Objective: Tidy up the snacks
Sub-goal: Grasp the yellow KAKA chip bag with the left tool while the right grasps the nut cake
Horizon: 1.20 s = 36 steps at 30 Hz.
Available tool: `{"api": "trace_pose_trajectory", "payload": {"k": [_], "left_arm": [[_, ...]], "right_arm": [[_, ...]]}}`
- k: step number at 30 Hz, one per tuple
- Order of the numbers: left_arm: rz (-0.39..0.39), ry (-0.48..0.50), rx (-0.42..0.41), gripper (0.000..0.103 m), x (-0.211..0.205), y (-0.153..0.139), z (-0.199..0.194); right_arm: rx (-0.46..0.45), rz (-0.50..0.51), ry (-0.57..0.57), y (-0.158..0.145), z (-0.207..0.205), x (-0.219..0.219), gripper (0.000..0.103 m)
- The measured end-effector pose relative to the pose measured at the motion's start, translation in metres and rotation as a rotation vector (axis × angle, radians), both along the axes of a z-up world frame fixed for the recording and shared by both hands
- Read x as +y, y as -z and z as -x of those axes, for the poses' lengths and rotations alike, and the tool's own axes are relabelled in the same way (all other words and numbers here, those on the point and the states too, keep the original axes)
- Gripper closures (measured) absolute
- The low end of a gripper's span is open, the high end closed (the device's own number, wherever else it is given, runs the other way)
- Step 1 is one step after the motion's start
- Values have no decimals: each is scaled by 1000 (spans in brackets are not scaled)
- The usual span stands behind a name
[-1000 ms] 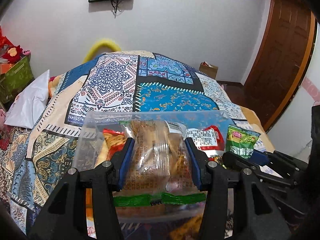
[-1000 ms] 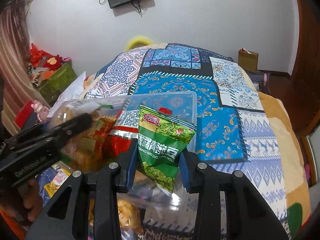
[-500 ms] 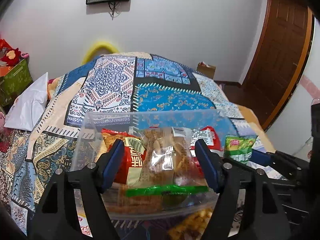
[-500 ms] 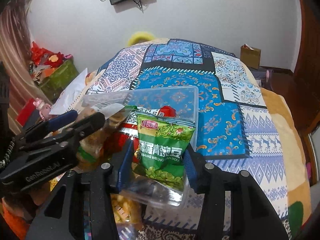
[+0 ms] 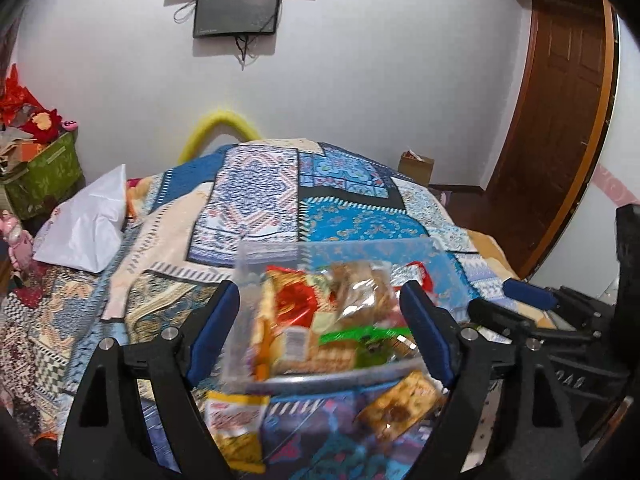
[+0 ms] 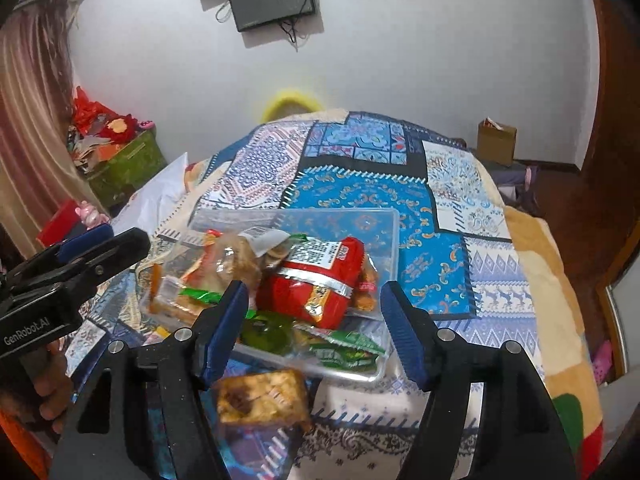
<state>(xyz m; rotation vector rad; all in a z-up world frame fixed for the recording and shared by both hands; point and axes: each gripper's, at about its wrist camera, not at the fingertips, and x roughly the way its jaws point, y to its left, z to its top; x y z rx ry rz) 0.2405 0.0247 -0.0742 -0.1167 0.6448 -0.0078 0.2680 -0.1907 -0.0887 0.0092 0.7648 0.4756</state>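
white wall [image 5: 360,80] with dark screen [image 5: 238,10] hung up high | brown wood door [image 5: 560,120] on right | bed with blue patchwork blanket [image 6: 360,184] | yellow curved thing [image 5: 218,128] behind bed | green box [image 6: 124,164] full of red stuff at left | small cardboard box [image 6: 496,140] on floor | pink curtain [image 6: 32,100] far left

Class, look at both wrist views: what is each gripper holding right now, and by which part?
Nothing. The left gripper and right gripper both stand open, above the clear snack container.
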Motion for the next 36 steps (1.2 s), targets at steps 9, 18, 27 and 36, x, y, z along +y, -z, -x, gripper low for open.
{"api": "trace_pose_trajectory", "payload": {"k": [9,18,27,36], "left_arm": [[-34,-33,81,17,29,27,38],[-7,-66,215,17,58,78,50],[33,-63,310,17,64,120,38],[25,-62,349,37,61,144,20]], "right_arm": [[15,15,-43,9,30,12,27],[123,55,-72,51,35,32,26],[221,91,-100,87,27,51,25],[250,127,-114,102,25,58,19]]}}
